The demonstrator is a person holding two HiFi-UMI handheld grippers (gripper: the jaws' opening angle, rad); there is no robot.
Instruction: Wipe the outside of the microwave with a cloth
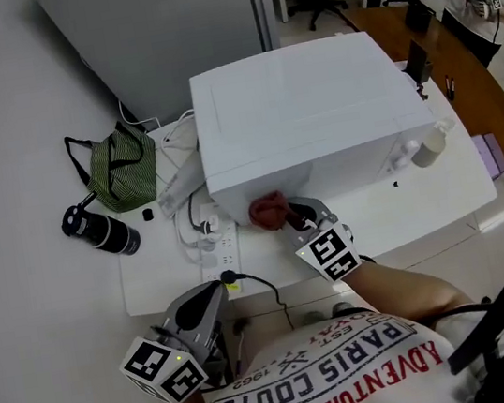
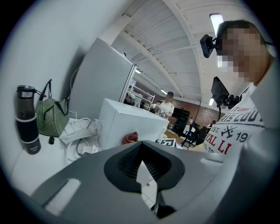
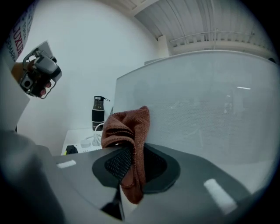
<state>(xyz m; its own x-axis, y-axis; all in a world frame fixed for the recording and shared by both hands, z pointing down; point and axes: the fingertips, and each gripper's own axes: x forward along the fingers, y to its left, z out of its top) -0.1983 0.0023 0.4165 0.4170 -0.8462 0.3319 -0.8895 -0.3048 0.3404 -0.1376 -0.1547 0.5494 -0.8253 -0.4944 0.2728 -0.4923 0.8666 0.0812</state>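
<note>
One red-brown cloth (image 1: 270,210) is sitting at the front of the one white microwave (image 1: 304,112) on the table (image 1: 443,208), and the right claw (image 1: 290,215) is pinching it. The left claw (image 1: 212,295) is hanging closed and empty by the table's near edge. The right gripper view is showing the one black bottle (image 3: 98,113) but not the one striped bag (image 1: 121,167), which the head view is showing beside it.

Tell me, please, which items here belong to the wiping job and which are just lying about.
Job: microwave, cloth, right gripper holding it.
Lying about: striped bag, black bottle, power strip; left gripper idle.
</note>
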